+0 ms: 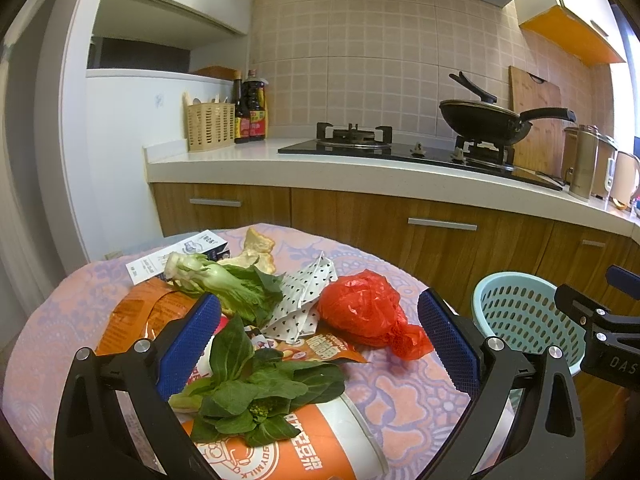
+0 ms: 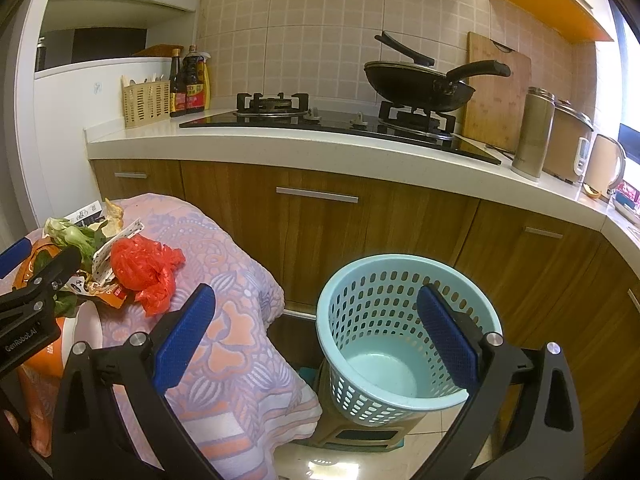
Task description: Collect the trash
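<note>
Red plastic bag [image 1: 362,312] lies crumpled near the right edge of the patterned cloth-covered table [image 1: 408,392], touching a dotted paper wrapper [image 1: 306,300] and leafy greens [image 1: 256,392] heaped on orange packaging [image 1: 320,452]. Left gripper [image 1: 320,344] hangs over this pile, jaws wide apart, holding nothing. Right gripper [image 2: 316,336] is likewise spread and empty above the pale blue basket [image 2: 404,332], which stands on the floor beside the table's right edge.

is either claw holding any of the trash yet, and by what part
Nothing is held. The left claw is open above the leafy greens and red plastic bag; the right claw is open, empty, in front of the blue basket.
</note>
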`<state>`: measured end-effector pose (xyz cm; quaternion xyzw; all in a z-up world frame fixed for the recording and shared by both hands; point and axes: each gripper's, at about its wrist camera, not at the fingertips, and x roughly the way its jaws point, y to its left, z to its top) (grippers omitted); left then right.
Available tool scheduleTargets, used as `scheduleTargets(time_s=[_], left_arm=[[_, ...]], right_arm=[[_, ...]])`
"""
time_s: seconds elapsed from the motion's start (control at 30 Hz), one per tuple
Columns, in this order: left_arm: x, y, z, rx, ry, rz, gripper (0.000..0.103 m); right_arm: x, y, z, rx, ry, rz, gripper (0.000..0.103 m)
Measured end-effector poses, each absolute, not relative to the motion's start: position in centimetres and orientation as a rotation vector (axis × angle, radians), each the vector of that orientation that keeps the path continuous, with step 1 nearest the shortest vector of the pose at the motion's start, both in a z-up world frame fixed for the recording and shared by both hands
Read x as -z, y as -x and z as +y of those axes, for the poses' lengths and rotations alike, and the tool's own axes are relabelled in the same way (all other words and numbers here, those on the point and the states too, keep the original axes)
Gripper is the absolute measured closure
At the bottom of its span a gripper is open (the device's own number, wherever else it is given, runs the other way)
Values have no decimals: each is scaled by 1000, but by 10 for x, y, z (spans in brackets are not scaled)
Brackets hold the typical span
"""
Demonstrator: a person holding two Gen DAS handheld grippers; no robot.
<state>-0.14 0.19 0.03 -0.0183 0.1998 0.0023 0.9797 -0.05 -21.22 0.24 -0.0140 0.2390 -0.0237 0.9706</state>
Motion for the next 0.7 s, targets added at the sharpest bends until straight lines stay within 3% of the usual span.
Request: scheduleTargets(time_s=[0.37, 0.6, 0.7], left_arm=[[-5, 4, 3, -3, 42, 374, 8], [-56, 43, 14, -29, 31, 281, 8], [-82, 65, 39, -89, 55, 296, 8]], right_arm=[[-1, 3, -213, 37, 26, 486, 8], [-8, 15, -210, 2, 32, 464, 12], [-13, 18, -208, -24, 33, 453, 20]])
